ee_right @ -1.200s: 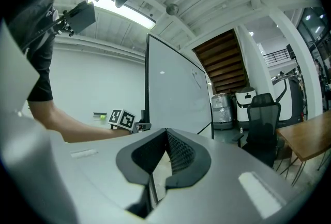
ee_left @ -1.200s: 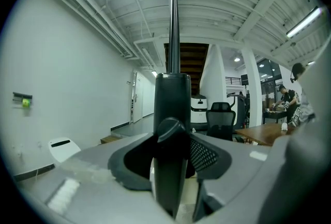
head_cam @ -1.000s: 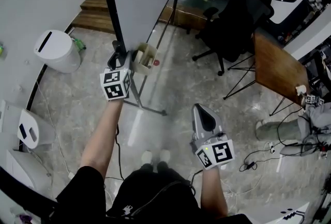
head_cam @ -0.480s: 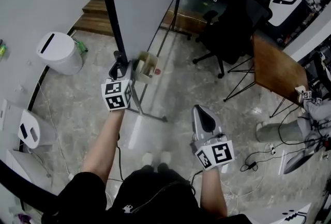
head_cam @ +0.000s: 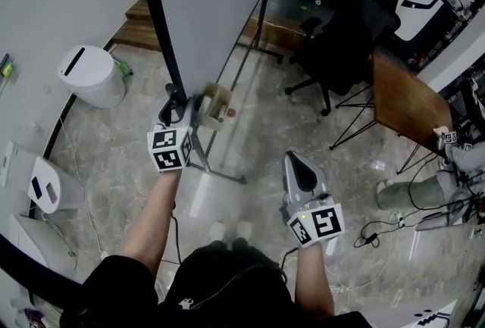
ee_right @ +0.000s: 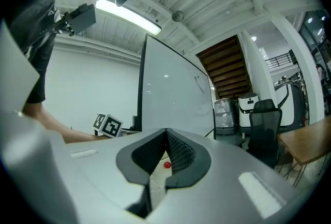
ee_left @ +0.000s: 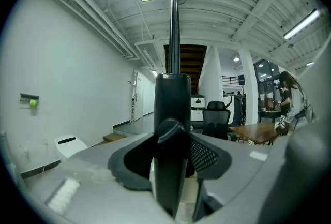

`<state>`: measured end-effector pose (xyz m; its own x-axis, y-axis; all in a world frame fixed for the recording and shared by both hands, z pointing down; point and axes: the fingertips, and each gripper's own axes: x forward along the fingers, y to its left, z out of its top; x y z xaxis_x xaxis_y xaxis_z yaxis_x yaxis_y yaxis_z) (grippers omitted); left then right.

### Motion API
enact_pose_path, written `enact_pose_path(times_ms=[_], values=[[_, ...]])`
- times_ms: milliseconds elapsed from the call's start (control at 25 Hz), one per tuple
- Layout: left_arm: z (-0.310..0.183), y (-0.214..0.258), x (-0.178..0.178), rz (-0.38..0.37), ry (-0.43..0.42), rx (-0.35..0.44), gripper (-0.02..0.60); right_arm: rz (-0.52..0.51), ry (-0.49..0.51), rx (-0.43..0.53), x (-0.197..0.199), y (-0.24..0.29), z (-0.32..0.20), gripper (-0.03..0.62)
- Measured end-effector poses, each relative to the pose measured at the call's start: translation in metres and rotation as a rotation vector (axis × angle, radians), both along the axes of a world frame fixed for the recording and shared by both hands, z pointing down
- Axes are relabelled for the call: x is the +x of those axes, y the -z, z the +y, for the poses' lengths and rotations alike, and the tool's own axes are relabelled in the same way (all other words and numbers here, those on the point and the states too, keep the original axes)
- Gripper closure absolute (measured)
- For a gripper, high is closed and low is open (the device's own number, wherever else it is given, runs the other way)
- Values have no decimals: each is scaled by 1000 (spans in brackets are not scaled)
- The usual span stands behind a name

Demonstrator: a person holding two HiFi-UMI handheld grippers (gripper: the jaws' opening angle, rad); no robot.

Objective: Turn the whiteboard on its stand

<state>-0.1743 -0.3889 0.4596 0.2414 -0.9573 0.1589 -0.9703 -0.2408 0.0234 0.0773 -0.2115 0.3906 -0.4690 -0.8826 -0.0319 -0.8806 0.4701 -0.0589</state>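
Pinching the black frame (head_cam: 158, 31) at upper left, my left gripper (head_cam: 176, 102) held the stiff, probably heavy whiteboard (head_cam: 216, 1); right gripper (head_cam: 298, 166) pressed together.

White, black-framed whiteboard (head_cam: 216, 8) stands upright on its stand (head_cam: 223, 173).

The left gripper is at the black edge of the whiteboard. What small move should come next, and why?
Probably push the left gripper sideways, grip kept, so the whiteboard starts to turn. In the left gripper view its jaws sit on both sides of the black frame and seem to press it. The right gripper is shut, empty and away from the board.
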Motion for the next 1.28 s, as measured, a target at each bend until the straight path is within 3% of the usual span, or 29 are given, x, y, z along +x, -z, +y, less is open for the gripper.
enact_pose_path(times_ms=[720,1280], values=[[18,2,-1,-27,-31,34,377,-6,-6,21,4,9,14,588],[36,21,-9,-111,-46,64,337,-28,12,35,-2,13,17,588]])
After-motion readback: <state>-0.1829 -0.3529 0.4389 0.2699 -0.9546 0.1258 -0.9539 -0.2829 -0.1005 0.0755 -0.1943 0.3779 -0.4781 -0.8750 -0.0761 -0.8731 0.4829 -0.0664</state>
